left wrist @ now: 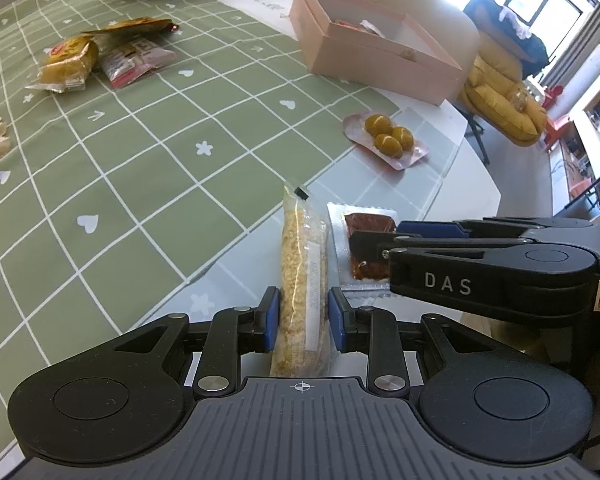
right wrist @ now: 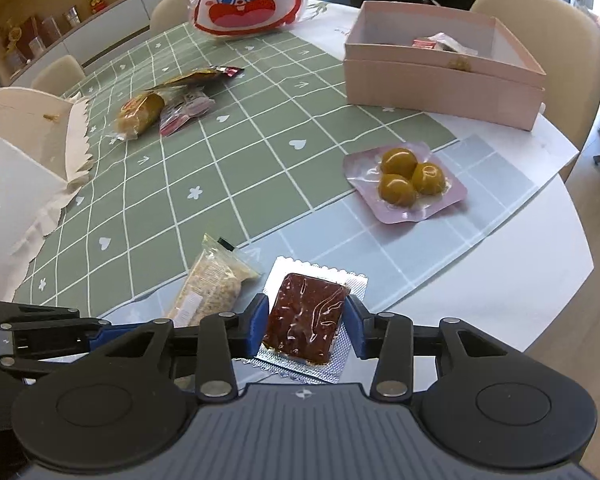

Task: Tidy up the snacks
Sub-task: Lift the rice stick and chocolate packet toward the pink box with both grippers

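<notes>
Two tongs low in frame over round surface [right wrist: 540, 280] with green checked cloth [right wrist: 204, 152]. Pink box [right wrist: 440, 80] upper right, open, few packets inside. Three-ball snack tray [right wrist: 406, 182] right of centre. Left tongs [left wrist: 302, 318] straddling crumbly snack bar [left wrist: 300, 280], pads just beside wrapper; grip uncertain. Right tongs [right wrist: 306, 322] unclenched around dark-red foil packet [right wrist: 304, 316] lying on surface, bottom centre.

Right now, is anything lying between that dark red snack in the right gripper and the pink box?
Only the pink pack of three yellow balls lies near that line, flat on the table; the dark red snack lifted toward the pink box should clear it.
</notes>
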Motion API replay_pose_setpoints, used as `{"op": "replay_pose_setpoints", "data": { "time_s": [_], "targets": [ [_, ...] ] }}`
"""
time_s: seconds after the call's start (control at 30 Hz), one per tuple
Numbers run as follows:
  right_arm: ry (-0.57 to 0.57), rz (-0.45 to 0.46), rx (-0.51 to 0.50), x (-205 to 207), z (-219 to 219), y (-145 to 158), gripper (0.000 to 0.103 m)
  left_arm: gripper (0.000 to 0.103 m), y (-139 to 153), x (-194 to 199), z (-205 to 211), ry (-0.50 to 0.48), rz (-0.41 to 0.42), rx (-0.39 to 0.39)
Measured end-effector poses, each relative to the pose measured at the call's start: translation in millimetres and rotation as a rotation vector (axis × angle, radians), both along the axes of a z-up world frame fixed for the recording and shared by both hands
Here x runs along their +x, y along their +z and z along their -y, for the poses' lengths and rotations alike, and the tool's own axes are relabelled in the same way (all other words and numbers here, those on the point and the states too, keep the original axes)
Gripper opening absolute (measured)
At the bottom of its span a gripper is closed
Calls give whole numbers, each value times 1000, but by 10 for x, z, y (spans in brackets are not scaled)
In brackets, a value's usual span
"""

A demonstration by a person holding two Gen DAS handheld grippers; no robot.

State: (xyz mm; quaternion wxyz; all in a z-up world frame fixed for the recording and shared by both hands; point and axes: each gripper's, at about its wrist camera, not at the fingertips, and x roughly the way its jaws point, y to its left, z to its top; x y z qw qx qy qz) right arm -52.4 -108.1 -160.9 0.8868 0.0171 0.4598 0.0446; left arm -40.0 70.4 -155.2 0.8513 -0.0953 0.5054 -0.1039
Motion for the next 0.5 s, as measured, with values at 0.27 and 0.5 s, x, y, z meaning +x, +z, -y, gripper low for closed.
{"op": "replay_pose_setpoints", "data": {
  "time_s": [0.27,0.5],
  "targets": [
    [78,90,-165,-155,-25,-32,42,31,-7,-13,-77,23,-8,-10],
    [37,81,-96,-214,120,10,42,31,-14,-23,-85,32,-3,-18]
  ]
}}
